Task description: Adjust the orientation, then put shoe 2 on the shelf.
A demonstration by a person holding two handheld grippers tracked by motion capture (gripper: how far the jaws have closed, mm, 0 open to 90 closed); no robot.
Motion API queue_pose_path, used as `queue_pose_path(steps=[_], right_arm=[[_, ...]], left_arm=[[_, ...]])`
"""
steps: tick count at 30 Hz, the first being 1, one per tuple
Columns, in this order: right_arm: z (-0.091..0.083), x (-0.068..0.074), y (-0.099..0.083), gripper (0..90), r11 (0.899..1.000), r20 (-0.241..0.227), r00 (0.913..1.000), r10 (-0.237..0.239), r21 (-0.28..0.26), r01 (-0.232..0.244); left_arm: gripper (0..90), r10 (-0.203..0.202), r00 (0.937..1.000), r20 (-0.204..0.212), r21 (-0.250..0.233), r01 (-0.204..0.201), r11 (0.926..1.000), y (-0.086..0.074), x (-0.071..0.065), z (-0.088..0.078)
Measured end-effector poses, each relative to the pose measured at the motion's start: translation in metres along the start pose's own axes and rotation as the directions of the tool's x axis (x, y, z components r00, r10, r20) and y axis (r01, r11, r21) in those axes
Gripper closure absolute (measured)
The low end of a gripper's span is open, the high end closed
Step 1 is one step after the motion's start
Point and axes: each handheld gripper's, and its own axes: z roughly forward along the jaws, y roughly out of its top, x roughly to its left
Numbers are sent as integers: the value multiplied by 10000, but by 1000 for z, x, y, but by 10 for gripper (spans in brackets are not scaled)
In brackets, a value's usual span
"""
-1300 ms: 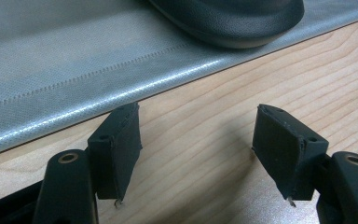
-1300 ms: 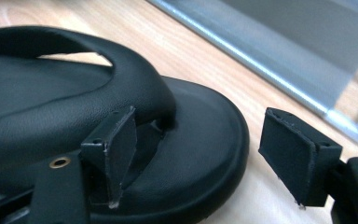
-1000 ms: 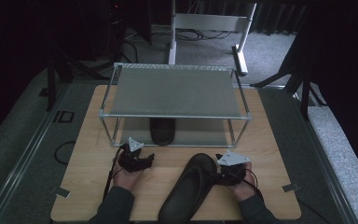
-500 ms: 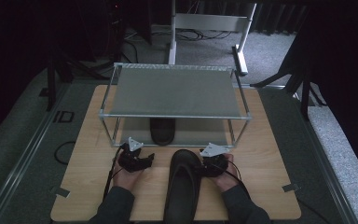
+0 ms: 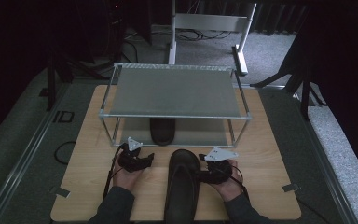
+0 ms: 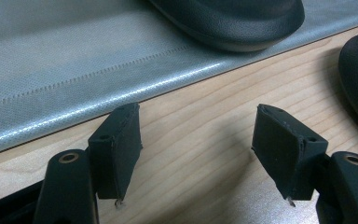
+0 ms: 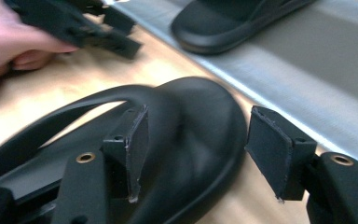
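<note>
Now a black slipper (image 5: 182, 186) lies on the wooden table (image 5: 88, 186) between two hand-held grippers, its long axis running straight toward the rack (image 5: 175, 93) and its rounded toe pointing at the lower shelf. A second ago it lay slanted, toe angled right; it has since been swung square, probably lining it up to slide in beside the second slipper (image 5: 162, 129) already on that shelf. The right gripper (image 7: 193, 149) has its jaws wide apart around the toe; whether the jaw inside the strap touches is hard to tell through blur. The left gripper (image 6: 196, 144) rests open over bare wood, holding nothing.
</note>
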Motion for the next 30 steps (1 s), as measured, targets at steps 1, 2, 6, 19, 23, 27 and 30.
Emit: queue_pose_path(steps=[1, 2, 6, 19, 23, 27, 30], right_arm=[[-2, 4, -2, 385, 10000, -174, 9998, 80, 41, -79], [-3, 7, -4, 384, 9999, -291, 9995, 156, 61, -154], [-3, 13, -12, 382, 9973, -717, 9952, 668, 344, -644], [14, 20, -19, 474, 9900, -915, 9892, 1145, 926, -1061], [18, 21, -17, 500, 9904, -738, 9911, 1105, 917, -1036], [22, 22, -15, 521, 9891, -607, 9906, 1228, 889, -1172], [25, 21, -13, 554, 9890, -512, 9907, 1257, 853, -1210]], left_arm=[[331, 6, 10000, -8, 1, -6, 10000, 0, 0, 0], [331, 6, 10000, -8, 0, -6, 10000, 0, 0, 0], [331, 3, 10000, -1, -2, -3, 10000, 0, 0, 0], [331, 7, 10000, -10, 3, -7, 10000, 0, 0, 0], [331, 24, 10000, -30, 9, -24, 10000, 0, -1, 0], [331, 52, 10000, -57, 13, -52, 10000, 0, -1, 0], [331, 50, 10000, -52, 12, -50, 10000, 0, -1, 0]])
